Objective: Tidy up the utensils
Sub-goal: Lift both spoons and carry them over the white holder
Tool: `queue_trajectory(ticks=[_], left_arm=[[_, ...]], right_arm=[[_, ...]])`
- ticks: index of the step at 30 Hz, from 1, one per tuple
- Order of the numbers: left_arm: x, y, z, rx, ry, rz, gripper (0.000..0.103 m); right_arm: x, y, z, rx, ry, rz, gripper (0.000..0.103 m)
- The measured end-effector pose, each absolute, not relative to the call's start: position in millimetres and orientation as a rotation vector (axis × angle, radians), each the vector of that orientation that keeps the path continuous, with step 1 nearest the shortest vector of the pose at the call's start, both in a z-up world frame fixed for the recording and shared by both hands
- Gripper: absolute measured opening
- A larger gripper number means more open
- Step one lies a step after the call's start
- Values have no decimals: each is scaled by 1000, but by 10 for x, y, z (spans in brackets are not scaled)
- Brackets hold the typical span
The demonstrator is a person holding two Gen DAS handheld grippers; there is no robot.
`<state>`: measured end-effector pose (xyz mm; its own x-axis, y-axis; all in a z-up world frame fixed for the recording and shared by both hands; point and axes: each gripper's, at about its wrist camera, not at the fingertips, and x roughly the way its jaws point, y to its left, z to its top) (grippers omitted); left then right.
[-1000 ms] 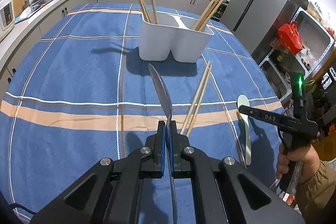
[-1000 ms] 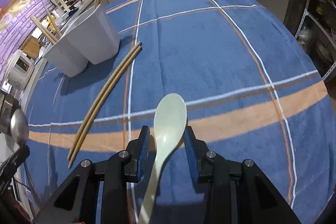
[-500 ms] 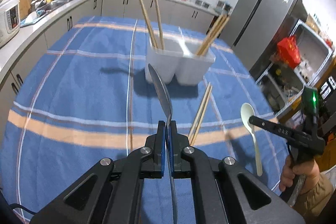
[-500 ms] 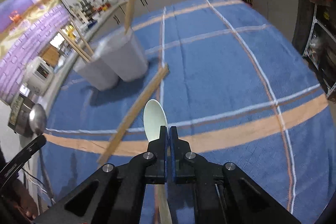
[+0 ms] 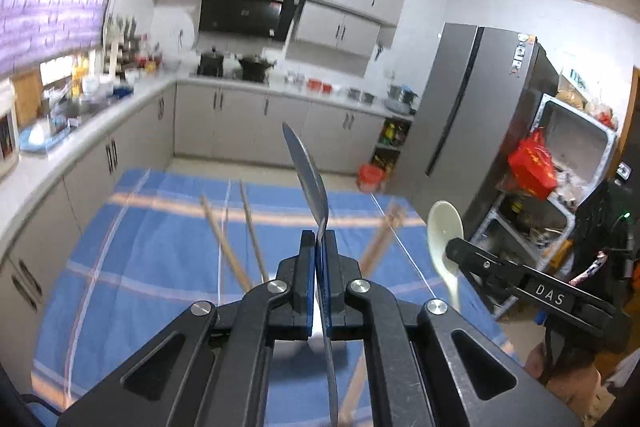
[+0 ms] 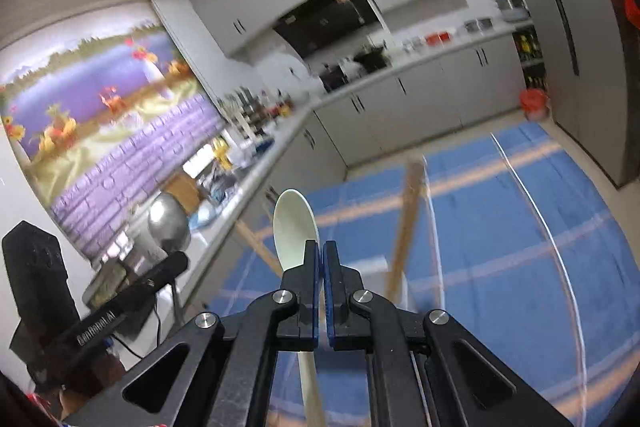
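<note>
left hand-held gripper [image 5: 320,255] clamps metal spoon [image 5: 306,171] | right hand-held gripper [image 5: 454,251] clamps pale spoon [image 5: 444,227]

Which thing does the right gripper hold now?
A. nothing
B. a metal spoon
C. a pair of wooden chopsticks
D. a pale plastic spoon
D: the right gripper is shut on the pale plastic spoon, whose bowl rises above its closed fingertips.

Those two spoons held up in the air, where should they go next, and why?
Probably forward and down toward the chopsticks standing beyond the tools. The left tool is shut on the metal spoon, the right tool on the pale spoon, both lifted above the blue cloth.
</note>
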<state>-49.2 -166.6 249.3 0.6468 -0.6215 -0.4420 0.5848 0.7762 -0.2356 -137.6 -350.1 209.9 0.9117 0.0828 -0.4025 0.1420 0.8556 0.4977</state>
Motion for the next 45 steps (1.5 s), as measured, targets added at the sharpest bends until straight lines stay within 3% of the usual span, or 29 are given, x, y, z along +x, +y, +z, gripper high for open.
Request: queue_trajectory(ticks=[14,29,45], left_arm=[[292,-2289,2037,-38,476,-595,3],[163,-2465,1564,84,498,-544,3],[17,-2325,1567,75,508,-499,7]], right_arm=[[-212,-3664,1611,470,362,-174,3],[-262,-3620,1307,436,389,-180,3],[-460,-3568,1260,436,407,-184,4]])
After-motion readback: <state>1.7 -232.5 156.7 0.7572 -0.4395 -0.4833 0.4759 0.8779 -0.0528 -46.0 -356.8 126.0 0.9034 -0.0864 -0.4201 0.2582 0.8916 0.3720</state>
